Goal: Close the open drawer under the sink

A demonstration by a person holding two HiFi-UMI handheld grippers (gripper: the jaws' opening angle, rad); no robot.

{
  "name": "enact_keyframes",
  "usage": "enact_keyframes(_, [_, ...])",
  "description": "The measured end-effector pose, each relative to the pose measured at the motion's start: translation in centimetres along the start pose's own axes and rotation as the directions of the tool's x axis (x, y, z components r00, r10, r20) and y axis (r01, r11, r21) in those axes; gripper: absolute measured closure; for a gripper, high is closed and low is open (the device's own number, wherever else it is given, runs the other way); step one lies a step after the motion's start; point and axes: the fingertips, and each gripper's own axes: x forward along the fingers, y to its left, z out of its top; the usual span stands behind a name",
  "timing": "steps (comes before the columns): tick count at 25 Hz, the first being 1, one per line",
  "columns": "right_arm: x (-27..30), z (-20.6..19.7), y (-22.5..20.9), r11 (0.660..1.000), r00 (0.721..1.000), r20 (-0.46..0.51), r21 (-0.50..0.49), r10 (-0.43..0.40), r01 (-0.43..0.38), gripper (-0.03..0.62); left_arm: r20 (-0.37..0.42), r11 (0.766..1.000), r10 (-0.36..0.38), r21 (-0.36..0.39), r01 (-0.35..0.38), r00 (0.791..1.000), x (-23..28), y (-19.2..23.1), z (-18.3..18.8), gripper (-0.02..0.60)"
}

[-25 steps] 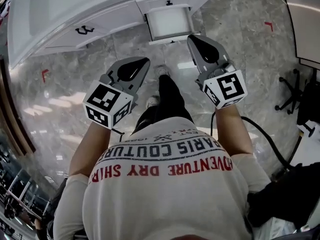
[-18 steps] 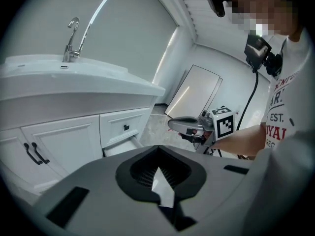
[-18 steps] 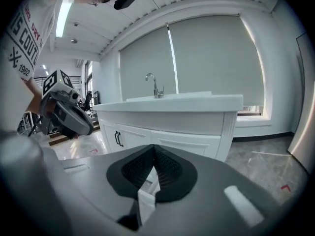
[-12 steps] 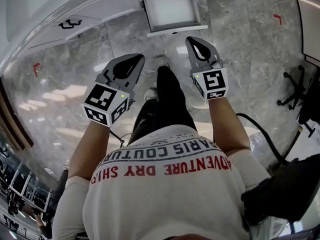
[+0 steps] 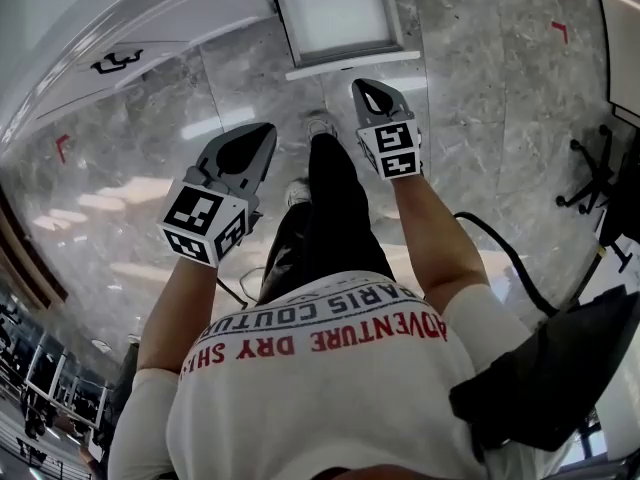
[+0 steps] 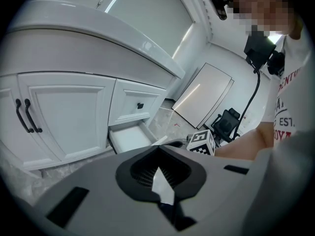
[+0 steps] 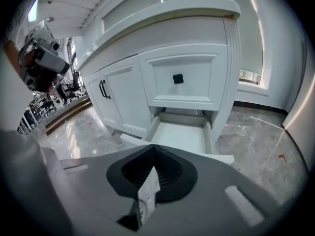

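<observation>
The drawer (image 7: 179, 134) is pulled out, low in the white cabinet (image 7: 123, 97). It sits just ahead of the right gripper (image 7: 152, 149), not touching it. That gripper's jaws are pressed together and hold nothing. The left gripper (image 6: 158, 149) is the same, with the drawer farther ahead, to its left.

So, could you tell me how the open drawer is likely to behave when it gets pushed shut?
The drawer looks empty, so it should probably feel light. Its white sides look rigid, so it will likely slide straight back rather than flex. Its front panel appears smooth and glossy, so a push there could slip a little.
</observation>
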Motion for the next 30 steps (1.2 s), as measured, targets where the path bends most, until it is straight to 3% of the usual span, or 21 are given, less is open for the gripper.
enact_keyframes(5, [3.1,-3.3,-1.0,1.000,0.995,-0.098,0.026,0.000,0.003,0.592,-0.010,1.000,-0.004,-0.019,0.004,1.000,0.9,0.3,-0.7,0.580])
enact_keyframes(12, [5.8,-4.8,-2.1,0.997,0.989,-0.145,0.075,-0.019,0.030,0.592,-0.017,0.999,0.012,-0.044,-0.012,1.000,1.3,1.6,-1.4,0.580])
enact_keyframes(30, [7.0,-5.2,-3.5,0.988,0.986,-0.156,0.137,-0.053,0.075,0.592,-0.012,0.998,0.003,-0.055,-0.003,1.000,1.8,2.3,-1.6,0.580])
